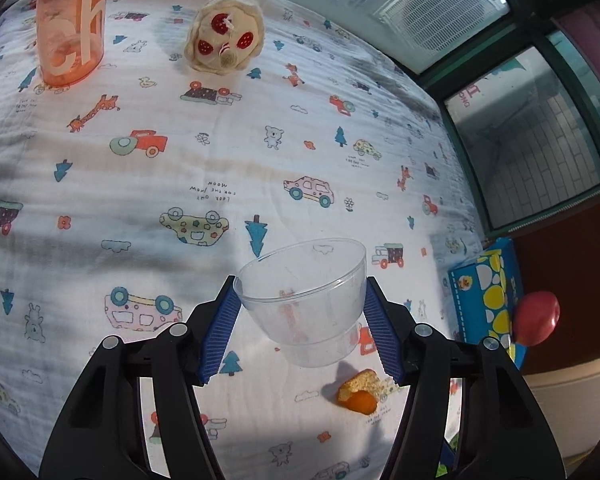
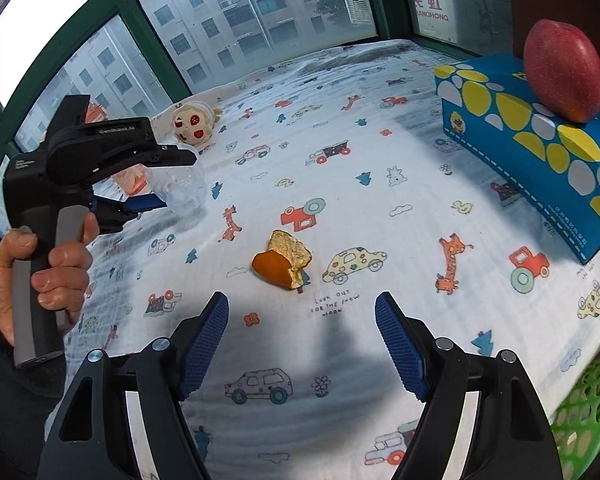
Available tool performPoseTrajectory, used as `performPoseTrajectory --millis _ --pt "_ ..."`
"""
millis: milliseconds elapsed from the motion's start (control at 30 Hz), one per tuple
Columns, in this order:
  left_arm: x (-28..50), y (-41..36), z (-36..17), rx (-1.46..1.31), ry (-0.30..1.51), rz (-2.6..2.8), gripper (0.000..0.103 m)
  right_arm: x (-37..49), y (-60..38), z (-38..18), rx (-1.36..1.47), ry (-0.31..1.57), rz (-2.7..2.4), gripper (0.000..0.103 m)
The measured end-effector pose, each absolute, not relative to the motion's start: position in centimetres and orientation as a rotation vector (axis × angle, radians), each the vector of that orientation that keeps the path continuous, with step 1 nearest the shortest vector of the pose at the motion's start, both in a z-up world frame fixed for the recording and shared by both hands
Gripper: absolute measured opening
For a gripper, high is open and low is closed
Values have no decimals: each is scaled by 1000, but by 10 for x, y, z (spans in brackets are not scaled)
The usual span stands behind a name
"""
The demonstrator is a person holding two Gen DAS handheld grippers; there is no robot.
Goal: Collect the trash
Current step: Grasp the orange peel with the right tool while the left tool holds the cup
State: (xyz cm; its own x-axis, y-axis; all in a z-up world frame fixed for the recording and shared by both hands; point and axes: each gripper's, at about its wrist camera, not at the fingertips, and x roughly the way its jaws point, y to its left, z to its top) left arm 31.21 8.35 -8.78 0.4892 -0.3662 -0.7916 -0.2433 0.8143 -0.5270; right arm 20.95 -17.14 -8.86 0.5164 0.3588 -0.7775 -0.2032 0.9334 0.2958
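Note:
My left gripper [image 1: 300, 300] is shut on a clear plastic cup [image 1: 304, 300] and holds it above the patterned cloth; the cup also shows in the right wrist view [image 2: 180, 192], held by the left gripper [image 2: 172, 180]. A piece of orange peel [image 1: 358, 394] lies on the cloth just below and right of the cup. In the right wrist view the peel [image 2: 282, 258] lies ahead of my right gripper [image 2: 302, 316], which is open and empty above the cloth.
A blue tissue box [image 2: 540, 148] with a red apple [image 2: 562, 70] on it stands at the right. A plush toy [image 1: 224, 34] and an orange bottle [image 1: 72, 20] stand at the far side. A green basket [image 2: 588, 408] is at the lower right.

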Motion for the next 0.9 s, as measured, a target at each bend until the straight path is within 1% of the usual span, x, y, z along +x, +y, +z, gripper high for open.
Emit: performPoseTrajectory --millis 267,367,633,700,767,833,900 --pt "289 91 -70 -587 1059 -132 61 234 -145 -109 127 1008 362 64" --pt "281 88 -66 -519 1053 -146 61 242 -139 -116 103 1023 359 63" --pt "264 84 -67 -432 1068 -176 61 253 -124 -129 33 1039 342 56" --pt "262 84 -68 -427 1069 -179 61 254 -120 -129 -7 1027 329 53" --pt "259 82 -69 -399 1067 -172 61 253 -116 -130 -44 1018 318 46" --pt "257 81 -71 -392 1077 -177 61 252 -117 -129 -42 1015 317 45" --pt "255 80 -72 -389 1078 -179 61 251 -121 -127 -18 1013 320 41"
